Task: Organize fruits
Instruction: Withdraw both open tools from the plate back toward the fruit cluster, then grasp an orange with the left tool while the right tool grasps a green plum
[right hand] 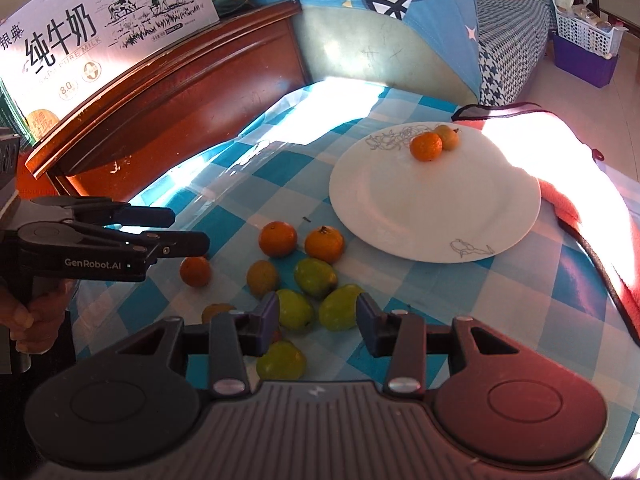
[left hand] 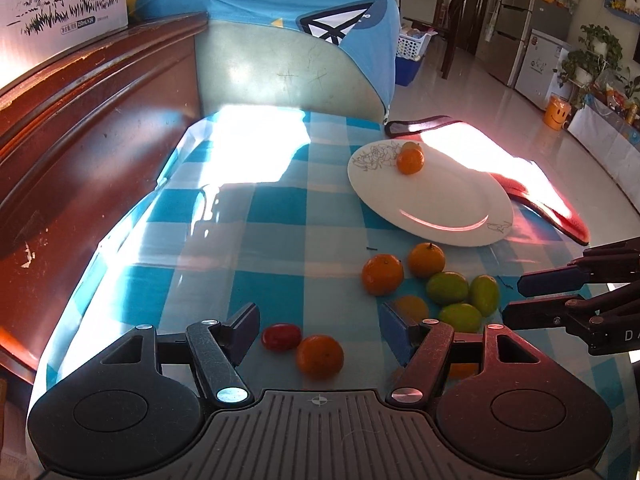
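Two small oranges are sitting on a white plate; more oranges and green fruits are lying loose on the checked worktop nearby. Both claws, left claw and right claw, are hovering open and empty. Round, light and likely to roll, each fruit is probably best pinched gently across its middle.

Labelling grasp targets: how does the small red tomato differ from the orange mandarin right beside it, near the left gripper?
The small glossy red tomato is oblong and lies on its side; the round orange mandarin is near-spherical. The tomato is smaller and smooth-skinned; the mandarin is bigger, with duller skin. Both sit off the white plate on the blue checked tablecloth, touching or nearly so, between the left gripper's open fingers.
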Demonstrator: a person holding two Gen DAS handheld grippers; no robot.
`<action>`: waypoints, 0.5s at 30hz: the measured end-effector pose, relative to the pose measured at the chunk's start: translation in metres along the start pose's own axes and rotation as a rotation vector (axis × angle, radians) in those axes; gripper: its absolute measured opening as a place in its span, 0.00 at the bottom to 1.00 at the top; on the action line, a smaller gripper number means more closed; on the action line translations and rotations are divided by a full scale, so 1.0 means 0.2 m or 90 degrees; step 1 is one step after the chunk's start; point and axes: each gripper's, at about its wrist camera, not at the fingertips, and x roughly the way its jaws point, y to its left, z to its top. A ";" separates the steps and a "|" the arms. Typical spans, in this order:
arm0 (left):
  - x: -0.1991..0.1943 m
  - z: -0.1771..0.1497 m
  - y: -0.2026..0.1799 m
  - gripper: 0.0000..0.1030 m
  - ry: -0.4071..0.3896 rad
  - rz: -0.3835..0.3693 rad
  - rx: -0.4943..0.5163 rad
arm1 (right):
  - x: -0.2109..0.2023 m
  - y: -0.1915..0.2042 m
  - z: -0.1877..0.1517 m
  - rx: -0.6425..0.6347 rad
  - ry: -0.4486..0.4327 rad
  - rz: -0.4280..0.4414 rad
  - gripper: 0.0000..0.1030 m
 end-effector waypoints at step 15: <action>0.08 -0.09 -0.01 0.59 0.049 0.021 -0.015 | 0.06 0.09 -0.10 -0.060 0.059 0.015 0.53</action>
